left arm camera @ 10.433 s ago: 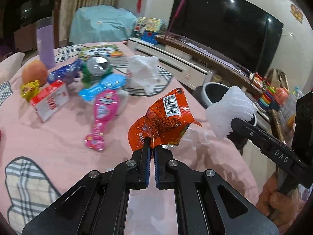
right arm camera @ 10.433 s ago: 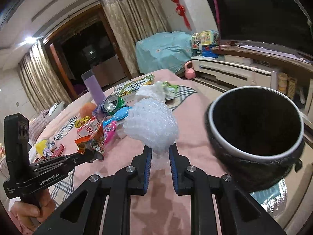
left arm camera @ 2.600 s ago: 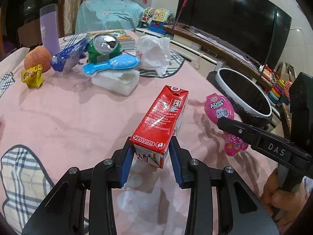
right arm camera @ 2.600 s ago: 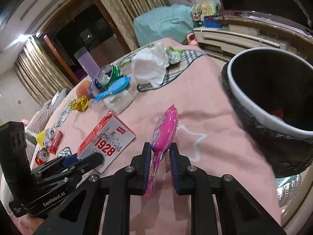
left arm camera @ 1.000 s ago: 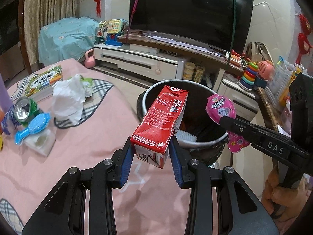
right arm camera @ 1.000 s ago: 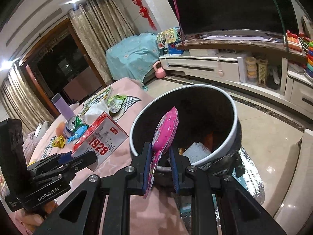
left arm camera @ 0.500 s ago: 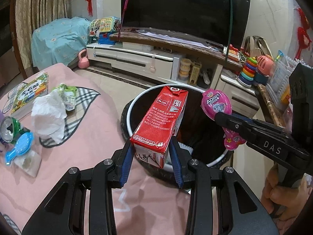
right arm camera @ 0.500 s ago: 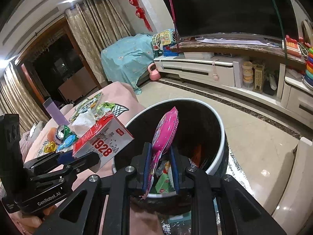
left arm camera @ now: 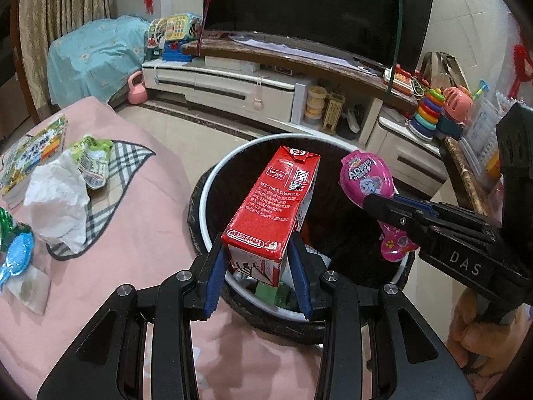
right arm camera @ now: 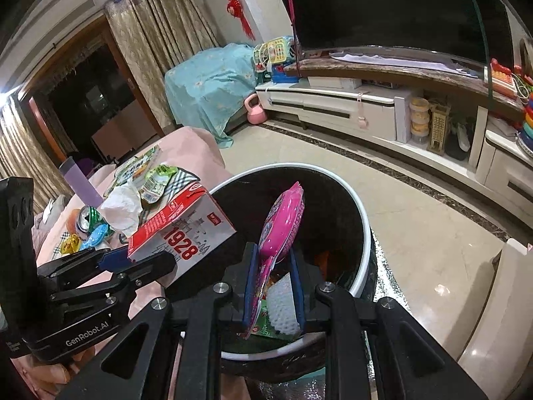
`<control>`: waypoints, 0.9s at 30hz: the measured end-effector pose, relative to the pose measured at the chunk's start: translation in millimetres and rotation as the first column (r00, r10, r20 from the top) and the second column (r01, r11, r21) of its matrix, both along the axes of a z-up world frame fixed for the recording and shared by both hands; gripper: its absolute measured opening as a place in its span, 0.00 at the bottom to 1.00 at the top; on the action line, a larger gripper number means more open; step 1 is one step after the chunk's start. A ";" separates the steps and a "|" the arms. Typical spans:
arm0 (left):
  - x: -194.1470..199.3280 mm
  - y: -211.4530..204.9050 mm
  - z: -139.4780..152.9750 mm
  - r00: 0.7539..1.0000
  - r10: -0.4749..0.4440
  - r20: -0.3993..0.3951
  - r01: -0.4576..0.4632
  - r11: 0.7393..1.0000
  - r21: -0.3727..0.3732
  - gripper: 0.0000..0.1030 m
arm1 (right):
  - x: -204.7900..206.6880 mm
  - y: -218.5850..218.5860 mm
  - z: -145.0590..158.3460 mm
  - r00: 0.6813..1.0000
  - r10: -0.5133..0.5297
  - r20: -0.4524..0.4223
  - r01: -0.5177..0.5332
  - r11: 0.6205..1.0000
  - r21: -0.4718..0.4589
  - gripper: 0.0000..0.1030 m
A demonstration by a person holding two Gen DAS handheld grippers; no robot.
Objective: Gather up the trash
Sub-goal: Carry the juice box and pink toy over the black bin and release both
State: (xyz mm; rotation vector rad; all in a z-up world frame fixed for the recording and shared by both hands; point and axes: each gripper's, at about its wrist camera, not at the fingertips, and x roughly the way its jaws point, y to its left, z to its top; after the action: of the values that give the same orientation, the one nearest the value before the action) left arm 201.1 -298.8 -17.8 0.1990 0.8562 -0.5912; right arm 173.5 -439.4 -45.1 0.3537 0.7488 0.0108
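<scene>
My left gripper (left arm camera: 258, 260) is shut on a red and white milk carton (left arm camera: 271, 210), held over the near rim of the round black bin (left arm camera: 213, 180) with a white rim. The right gripper (right arm camera: 273, 260) is shut on a pink flat toy package (right arm camera: 283, 223), which hangs above the bin's opening (right arm camera: 363, 220). In the left wrist view the pink package (left arm camera: 366, 176) and the right gripper (left arm camera: 376, 200) come in from the right. In the right wrist view the carton (right arm camera: 181, 233) and the left gripper (right arm camera: 133, 260) come in from the left. White foam and wrappers lie at the bin's bottom.
Pink-clothed table (left arm camera: 140, 206) at left carries a crumpled white tissue (left arm camera: 56, 206), a green pouch (left arm camera: 95, 160), a blue spoon-shaped package (left arm camera: 15, 256), a green can (right arm camera: 88, 218) and a purple cup (right arm camera: 80, 180). A TV cabinet (left arm camera: 233, 83) stands behind the bin. A hand (left arm camera: 473, 326) grips the right tool.
Both grippers have moved forward with their loads, from the table's edge to above the bin's opening. The bin now sits closer and lower in both views.
</scene>
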 end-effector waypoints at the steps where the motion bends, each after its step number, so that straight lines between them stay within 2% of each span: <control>1: 0.6 -0.4 -0.7 1.000 0.001 -0.005 -0.001 1.000 0.000 0.34 | 0.8 -0.6 -0.8 1.000 0.001 -0.002 -0.001 1.000 0.001 0.19; 5: 2.9 -1.9 -1.2 1.000 0.002 -0.017 -0.002 1.000 -0.003 0.35 | 3.4 -5.5 -4.3 1.000 -0.005 -0.016 0.005 1.000 0.004 0.19; 6: 2.6 -1.6 -0.6 1.000 0.001 -0.024 -0.002 1.000 -0.007 0.39 | 3.6 -6.4 -4.9 1.000 -0.008 -0.020 0.008 1.000 0.007 0.20; 8: 1.5 0.0 1.1 1.000 0.000 -0.027 0.000 1.000 -0.017 0.57 | 4.3 -9.9 -5.3 0.999 -0.022 -0.024 0.023 1.000 0.021 0.23; 10: -2.9 2.5 4.6 1.000 0.004 -0.003 -0.004 1.000 -0.017 0.63 | 4.7 -13.5 -5.4 0.999 -0.032 -0.031 0.033 0.999 0.030 0.25; 11: -5.0 3.9 5.4 1.000 0.009 0.006 -0.009 1.000 -0.008 0.67 | 3.7 -14.3 -4.6 0.999 -0.037 -0.030 0.038 0.999 0.030 0.31; 14: -9.2 13.0 6.1 0.999 0.029 0.017 -0.029 0.999 -0.012 0.68 | -1.8 -14.8 -1.1 0.999 -0.052 -0.014 0.053 0.998 0.040 0.48; 18: -16.3 39.1 3.2 0.997 0.071 0.003 -0.071 0.997 -0.030 0.69 | -8.5 -9.6 3.1 0.999 -0.053 0.003 0.052 0.997 0.062 0.54; 20: -20.5 51.9 1.6 0.996 0.092 -0.002 -0.092 0.995 -0.036 0.70 | -13.9 -3.5 6.5 0.999 -0.049 0.022 0.048 0.996 0.075 0.65; 21: -23.6 63.4 0.9 0.994 0.110 -0.001 -0.110 0.993 -0.040 0.70 | -15.9 -0.8 7.8 0.998 -0.049 0.027 0.047 0.996 0.078 0.66; 23: -29.4 78.8 -0.5 0.990 0.142 -0.002 -0.142 0.989 -0.042 0.71 | -20.9 7.9 11.3 0.998 -0.047 0.041 0.044 0.995 0.089 0.77; 26: -36.7 113.7 -0.6 0.974 0.228 -0.005 -0.228 0.972 -0.063 0.74 | -29.7 23.8 16.6 0.996 -0.062 0.070 0.055 0.993 0.100 0.92; 27: -38.7 125.6 -0.9 0.969 0.248 -0.008 -0.248 0.966 -0.075 0.75 | -33.5 32.5 18.9 0.994 -0.059 0.088 0.050 0.994 0.099 0.93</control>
State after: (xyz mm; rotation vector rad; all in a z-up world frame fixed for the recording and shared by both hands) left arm 162.4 -173.2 -18.7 0.0224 0.8413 -0.3880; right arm 140.0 -406.9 -26.2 0.4627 0.6500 0.0118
